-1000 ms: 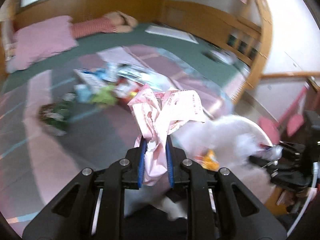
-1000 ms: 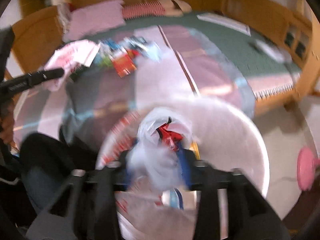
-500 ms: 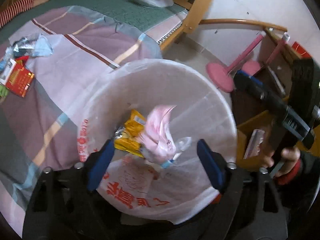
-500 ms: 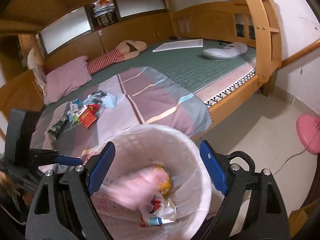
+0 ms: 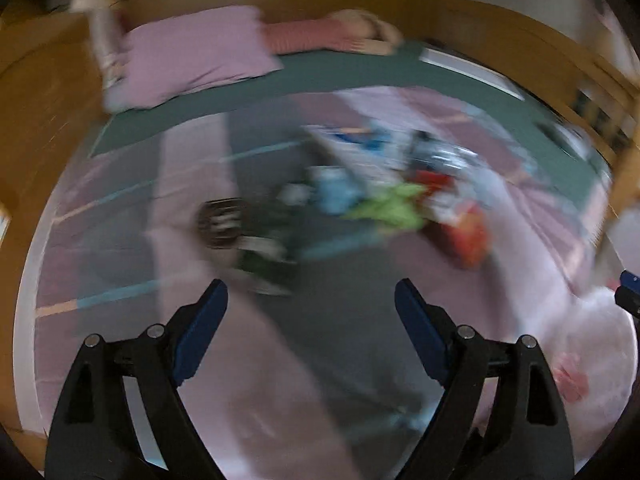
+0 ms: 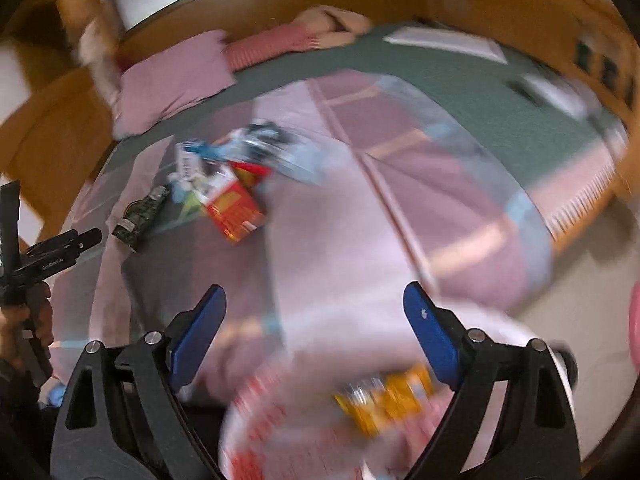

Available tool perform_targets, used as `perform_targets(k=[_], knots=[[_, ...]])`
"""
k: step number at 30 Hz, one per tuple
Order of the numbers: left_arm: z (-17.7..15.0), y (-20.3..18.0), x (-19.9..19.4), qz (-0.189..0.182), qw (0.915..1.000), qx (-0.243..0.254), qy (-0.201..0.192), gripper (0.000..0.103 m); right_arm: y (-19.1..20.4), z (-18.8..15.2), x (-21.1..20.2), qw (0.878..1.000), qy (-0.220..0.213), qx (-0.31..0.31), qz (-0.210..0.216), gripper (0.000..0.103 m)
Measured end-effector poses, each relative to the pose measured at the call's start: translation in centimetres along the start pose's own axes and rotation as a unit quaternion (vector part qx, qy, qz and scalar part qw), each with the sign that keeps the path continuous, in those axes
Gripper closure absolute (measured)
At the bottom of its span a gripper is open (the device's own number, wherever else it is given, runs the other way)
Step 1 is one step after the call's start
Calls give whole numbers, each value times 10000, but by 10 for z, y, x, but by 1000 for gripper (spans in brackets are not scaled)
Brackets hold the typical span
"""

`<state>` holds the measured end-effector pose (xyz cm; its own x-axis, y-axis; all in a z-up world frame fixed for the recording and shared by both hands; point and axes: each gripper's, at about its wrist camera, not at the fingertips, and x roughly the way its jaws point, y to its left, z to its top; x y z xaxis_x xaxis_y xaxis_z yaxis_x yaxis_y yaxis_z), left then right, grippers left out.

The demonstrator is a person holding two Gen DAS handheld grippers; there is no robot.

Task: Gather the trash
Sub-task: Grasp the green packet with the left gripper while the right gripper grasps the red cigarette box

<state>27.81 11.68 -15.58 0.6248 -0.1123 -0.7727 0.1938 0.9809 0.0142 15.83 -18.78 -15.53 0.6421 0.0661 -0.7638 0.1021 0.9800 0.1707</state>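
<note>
Both grippers gape wide with nothing between their blue pads: the left gripper (image 5: 310, 292) points over the striped blanket (image 5: 120, 240), the right gripper (image 6: 314, 296) hovers above the lined bin (image 6: 400, 432). Ahead of both, well apart from the fingers, lies the blurred trash pile (image 5: 360, 204) (image 6: 224, 184) mid-bed. Yellow wrappers (image 6: 384, 400) sit inside the bin, near the bed's edge.

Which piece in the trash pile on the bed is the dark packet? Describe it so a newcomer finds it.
Start at the striped blanket on the bed, then find the trash pile near its upper left. The dark packet lies at the pile's lower-left edge, left of the red box. It is the only long, dark green-black piece; its neighbours are red, blue or white.
</note>
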Motion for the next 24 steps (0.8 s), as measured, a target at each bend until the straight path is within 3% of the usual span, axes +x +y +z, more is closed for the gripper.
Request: perform_targets(k=[4,9,12,14,17,20,24], knots=[[5,47,32,225,9980,-597,41,18,55,36,60,9976,160,-678,54,15],[21,58,54,216,9994,-273,85,11,100,49,142,9880,641,-1389,-214,15],[23,63,71,-58,9992,-335,223,11,113,44,171,9802,772,-1746,-535,15],[24,63,82,-223,9990,-288,275,11,115,42,177,9795,686,-1837,-468,15],[24,63,90,-403,9977,-449,316,11,117,43,170,9821,615,-1767,-233,43],[26,64,97,-784,9934,-753,354,11,121,43,157,9838,680,-1656,9,43],[33,50,102,-763,9949,-626,221,11,129,33,129,9832,631,-1712,84,44]])
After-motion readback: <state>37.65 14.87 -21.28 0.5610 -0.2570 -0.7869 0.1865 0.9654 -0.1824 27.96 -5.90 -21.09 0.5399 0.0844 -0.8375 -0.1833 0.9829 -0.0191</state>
